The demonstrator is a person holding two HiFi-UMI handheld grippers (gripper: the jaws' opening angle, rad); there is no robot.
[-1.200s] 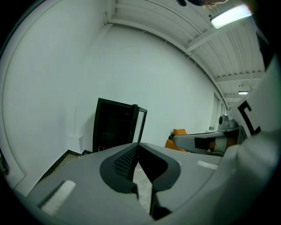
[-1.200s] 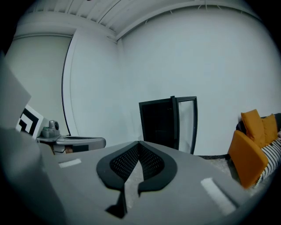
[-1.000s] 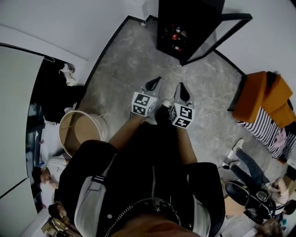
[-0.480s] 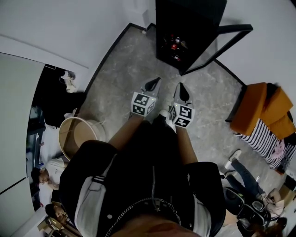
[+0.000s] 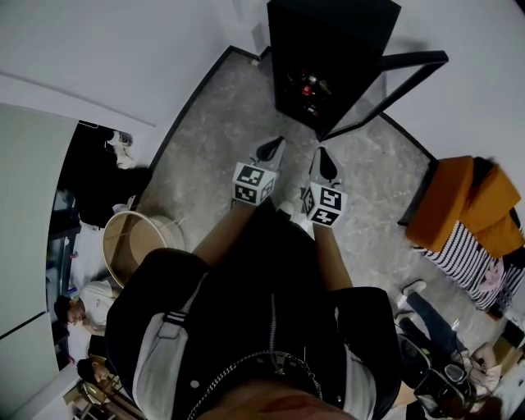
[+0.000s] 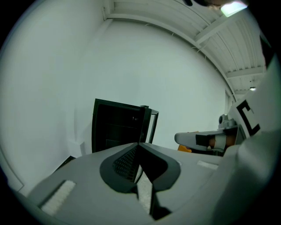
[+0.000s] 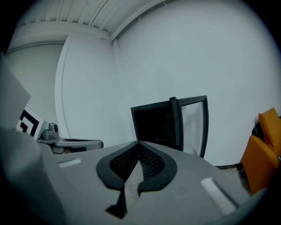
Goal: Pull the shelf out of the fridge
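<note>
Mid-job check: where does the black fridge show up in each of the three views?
Head view: the black fridge is at top centre, at the far end of the floor.
Left gripper view: the fridge is left of centre, low against the wall.
Right gripper view: the fridge is near centre.
Shared landmark: its open glass door, on the fridge's right in every view.

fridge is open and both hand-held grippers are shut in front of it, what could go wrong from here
1. The left hand-held gripper and right hand-held gripper are shut and short of the fridge. Unless the jaws open first, they would likely bump the shelf rather than grip it.
2. Small items sit inside; if they rest on that shelf, a quick pull may tip them.
3. The open door juts out on the right, where the right hand-held gripper could catch it.
</note>
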